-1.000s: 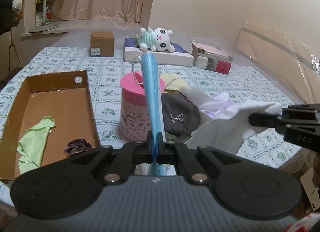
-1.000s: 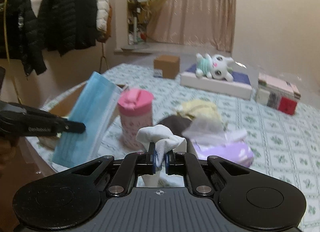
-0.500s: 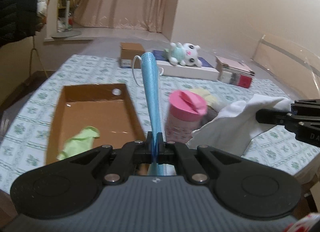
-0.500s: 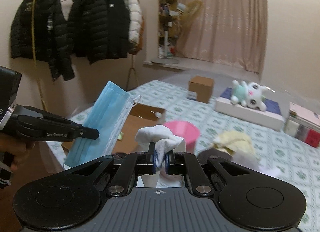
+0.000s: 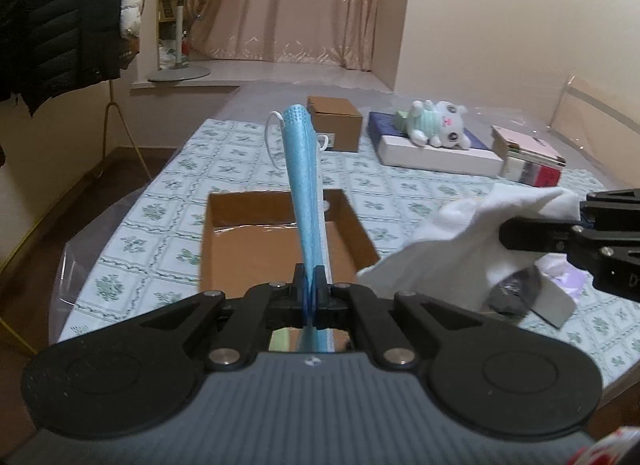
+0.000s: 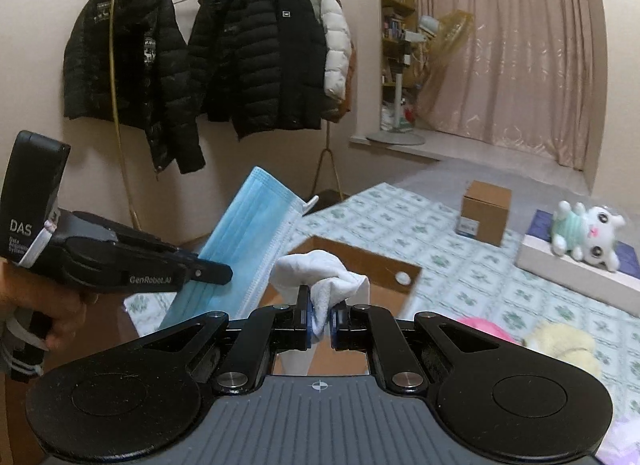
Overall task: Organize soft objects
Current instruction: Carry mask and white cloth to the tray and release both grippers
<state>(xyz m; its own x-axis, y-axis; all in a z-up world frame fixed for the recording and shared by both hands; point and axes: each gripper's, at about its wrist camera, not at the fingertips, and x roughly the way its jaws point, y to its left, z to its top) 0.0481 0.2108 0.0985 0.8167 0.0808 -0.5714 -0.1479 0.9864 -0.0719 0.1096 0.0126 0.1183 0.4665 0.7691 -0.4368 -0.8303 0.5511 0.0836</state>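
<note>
Left tongs (image 5: pixel 309 285) clamped blue mask (image 5: pixel 303 181), right tongs (image 6: pixel 320 311) clamped white cloth (image 6: pixel 320 271); both poised near cardboard box (image 5: pixel 276 241), undropped; pile remained.

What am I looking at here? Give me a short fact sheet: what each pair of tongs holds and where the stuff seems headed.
Left tongs: shut on blue face mask
Right tongs: shut on white cloth
Likely target: open cardboard box on the patterned bedcover
Still on bedcover: plush toy, yellow cloth
Background: dark jackets on a rack
</note>
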